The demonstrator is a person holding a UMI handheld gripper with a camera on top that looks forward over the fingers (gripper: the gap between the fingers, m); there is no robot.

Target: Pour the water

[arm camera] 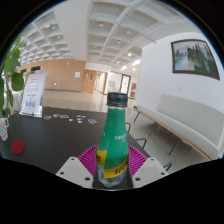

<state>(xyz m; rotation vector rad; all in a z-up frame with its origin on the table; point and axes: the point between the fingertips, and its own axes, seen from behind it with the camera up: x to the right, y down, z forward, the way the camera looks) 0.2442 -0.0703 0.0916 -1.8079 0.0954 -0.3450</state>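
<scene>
A green plastic bottle with a green cap and a yellow label stands upright between my fingers, filling the space between the two magenta pads. My gripper is shut on the bottle and holds it above the dark table. The bottle's base is hidden below the fingers. No cup or other vessel shows near the bottle.
A small red object lies on the table to the left, next to a white thing. A potted plant and a sign board stand beyond. A white bench runs along the right wall.
</scene>
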